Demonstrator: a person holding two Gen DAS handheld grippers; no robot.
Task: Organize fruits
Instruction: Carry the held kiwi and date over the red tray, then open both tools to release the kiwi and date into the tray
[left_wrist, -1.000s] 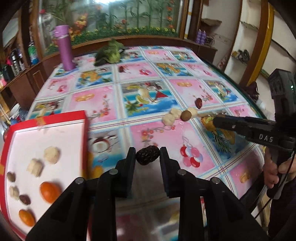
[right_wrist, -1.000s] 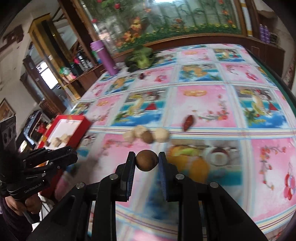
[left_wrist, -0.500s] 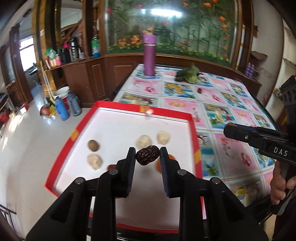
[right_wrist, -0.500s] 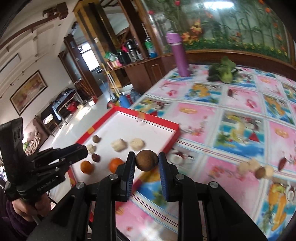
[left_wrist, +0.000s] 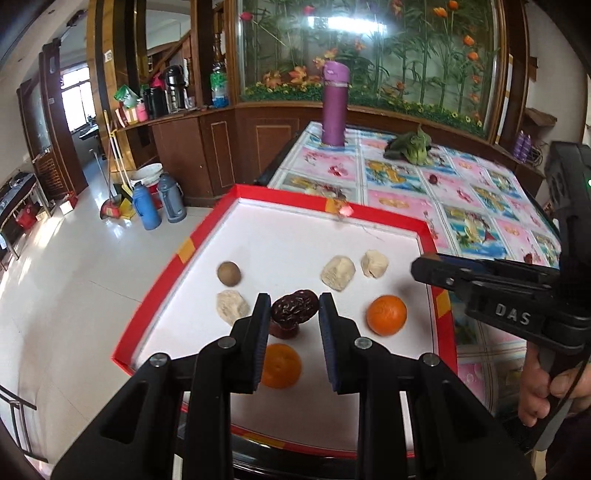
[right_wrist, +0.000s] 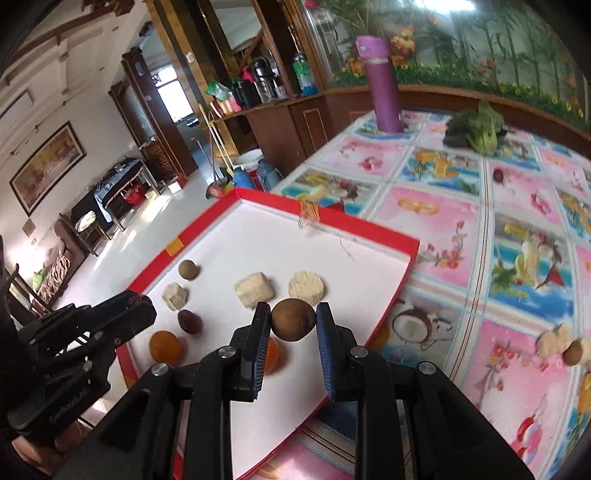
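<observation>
Hovering over the red tray, the left hand-held gripper clamps a wrinkled date crosswise directly above another date; the right hand-held gripper pinches a brown longan

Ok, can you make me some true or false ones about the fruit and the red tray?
1. The left gripper holds a wrinkly dark red date. True.
2. The right gripper is empty. False: it holds a round brown fruit.
3. Two oranges lie in the red tray. True.
4. The purple bottle lies on its side. False: it stands upright on the table.
5. The tray holds a banana. False: only oranges, pale chunks, a brown ball and a date.
</observation>
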